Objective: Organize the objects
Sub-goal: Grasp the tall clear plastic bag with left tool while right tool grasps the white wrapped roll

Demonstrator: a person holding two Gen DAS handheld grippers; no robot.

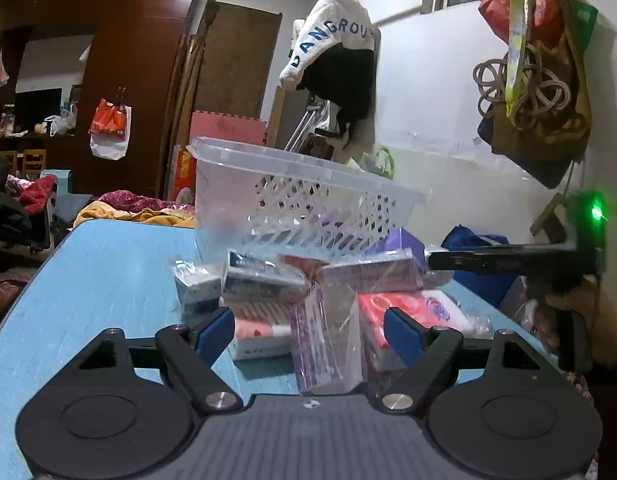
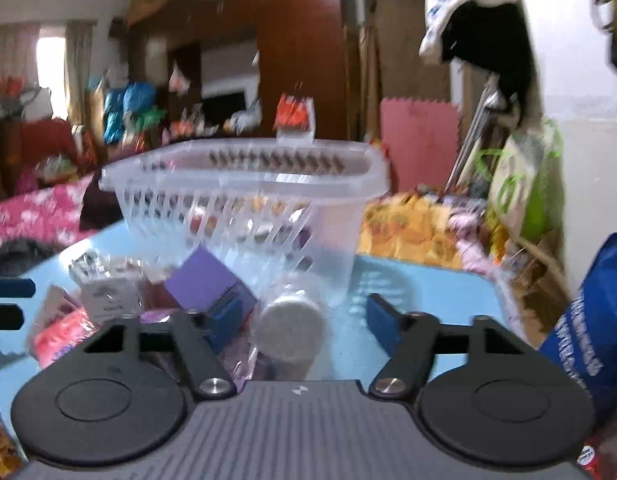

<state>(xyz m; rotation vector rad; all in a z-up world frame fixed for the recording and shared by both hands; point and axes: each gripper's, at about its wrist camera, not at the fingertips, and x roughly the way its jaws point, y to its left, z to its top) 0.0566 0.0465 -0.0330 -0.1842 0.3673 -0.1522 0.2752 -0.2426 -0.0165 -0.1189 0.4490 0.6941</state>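
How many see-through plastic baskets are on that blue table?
1: the clear plastic lattice basket stands at the blue table's far side, behind the pile of small packets. None other visible.

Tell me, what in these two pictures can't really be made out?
- Basket contents: in the left wrist view the clear plastic basket sits behind the pile, its latticed wall blurring what is inside.
- Package print: in the right wrist view motion blur smears the purple box and the round-ended cylinder.
- Table: the blue table is cut off by the left gripper.
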